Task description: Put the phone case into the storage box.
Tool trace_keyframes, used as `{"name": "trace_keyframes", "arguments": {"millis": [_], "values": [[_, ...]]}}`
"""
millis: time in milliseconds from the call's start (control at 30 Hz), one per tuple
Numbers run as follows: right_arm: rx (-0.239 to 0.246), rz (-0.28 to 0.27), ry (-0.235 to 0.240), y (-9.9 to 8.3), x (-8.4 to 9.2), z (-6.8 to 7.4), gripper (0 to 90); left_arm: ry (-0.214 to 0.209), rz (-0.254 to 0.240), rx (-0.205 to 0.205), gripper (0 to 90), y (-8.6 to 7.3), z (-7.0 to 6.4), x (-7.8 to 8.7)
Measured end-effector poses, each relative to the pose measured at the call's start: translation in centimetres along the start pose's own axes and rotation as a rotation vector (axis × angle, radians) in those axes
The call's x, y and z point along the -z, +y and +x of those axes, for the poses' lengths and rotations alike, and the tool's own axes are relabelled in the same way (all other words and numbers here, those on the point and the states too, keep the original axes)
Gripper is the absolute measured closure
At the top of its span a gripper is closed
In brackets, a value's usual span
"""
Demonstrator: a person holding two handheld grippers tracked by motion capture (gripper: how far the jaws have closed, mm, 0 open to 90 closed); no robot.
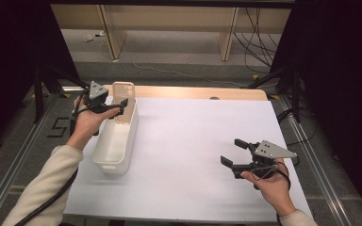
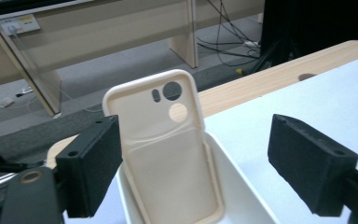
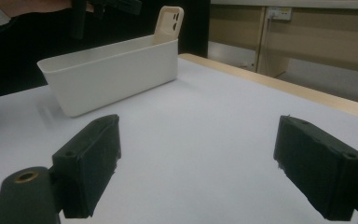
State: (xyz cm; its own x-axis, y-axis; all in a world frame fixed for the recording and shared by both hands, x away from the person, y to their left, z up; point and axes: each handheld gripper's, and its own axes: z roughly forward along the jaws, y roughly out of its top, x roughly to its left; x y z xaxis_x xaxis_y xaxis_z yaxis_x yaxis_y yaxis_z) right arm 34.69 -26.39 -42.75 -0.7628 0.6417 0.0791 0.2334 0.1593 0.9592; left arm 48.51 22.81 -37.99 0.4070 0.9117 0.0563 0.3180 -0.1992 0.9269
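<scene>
A white sheet (image 1: 193,155) covers the wooden table (image 1: 193,92); grey floor, cables and desk legs lie beyond. At upper left, the left gripper (image 1: 115,107), jaws apart and holding nothing, hovers by the cream phone case (image 1: 123,101) standing upright in the far end of the white bin (image 1: 115,143). At lower right, the right gripper (image 1: 233,153) is spread wide and empty over bare sheet.

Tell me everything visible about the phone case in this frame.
The phone case is cream, of matte plastic or rubber by its look, with rounded corners, a raised rim and camera cutouts near its top. It stands on end, tilted back, inside the far end of the white bin, its hollow inner side facing the left gripper. Its lower end sits in the bin; its top rises above the rim. The open jaws flank it without touching.
</scene>
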Motion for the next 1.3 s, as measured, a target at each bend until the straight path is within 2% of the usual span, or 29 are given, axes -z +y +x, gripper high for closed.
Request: {"name": "trace_keyframes", "arguments": {"millis": [133, 233, 367, 433, 500, 1033, 1100, 1167, 1200, 1233, 1267, 1300], "values": [[-0.005, -0.021, 0.004, 0.0, -0.1, 0.0, 15.9, -0.023, -0.011, -0.009, 14.8, -0.2, -0.5, 0.9], [-0.005, -0.001, 0.000, 0.0, 0.0, 0.0, 15.9, -0.043, -0.020, -0.003, 12.5, -0.5, -0.9, 1.5], [-0.009, -0.011, 0.002, 0.0, -0.1, 0.1, 15.9, -0.046, -0.043, -0.005, 10.5, -0.6, -1.3, 2.4], [-0.002, 0.007, -0.010, 0.1, 0.1, 0.1, 15.9, -0.047, -0.050, -0.008, 9.1, -0.7, -1.6, 2.8], [-0.003, 0.003, -0.009, 0.0, 0.1, 0.1, 15.9, -0.050, -0.069, -0.004, 9.1, -0.9, -1.9, 3.2], [0.009, 0.004, -0.013, 0.0, 0.1, 0.0, 15.9, -0.106, -0.098, 0.006, 8.0, -2.1, -3.3, 5.5], [-0.003, -0.016, 0.000, 0.0, -0.1, 0.1, 15.9, -0.109, -0.106, 0.001, 8.0, -2.1, -3.4, 5.8], [0.005, -0.004, -0.011, 0.0, 0.0, 0.1, 15.9, -0.113, -0.109, -0.004, 8.1, -2.1, -3.5, 6.0], [0.005, -0.003, -0.012, 0.0, 0.0, 0.1, 15.9, -0.093, -0.123, -0.042, 8.0, -2.1, -3.3, 6.0], [0.006, -0.002, -0.011, 0.0, 0.0, 0.1, 15.9, -0.122, -0.124, -0.022, 8.0, -2.1, -3.5, 6.0], [0.004, -0.002, -0.011, 0.0, 0.0, 0.1, 15.9, -0.115, -0.132, -0.045, 8.0, -2.1, -3.3, 6.1], [0.007, -0.001, -0.014, 0.1, 0.0, 0.1, 15.9, -0.110, -0.131, -0.051, 8.1, -2.1, -3.3, 6.2]]}}
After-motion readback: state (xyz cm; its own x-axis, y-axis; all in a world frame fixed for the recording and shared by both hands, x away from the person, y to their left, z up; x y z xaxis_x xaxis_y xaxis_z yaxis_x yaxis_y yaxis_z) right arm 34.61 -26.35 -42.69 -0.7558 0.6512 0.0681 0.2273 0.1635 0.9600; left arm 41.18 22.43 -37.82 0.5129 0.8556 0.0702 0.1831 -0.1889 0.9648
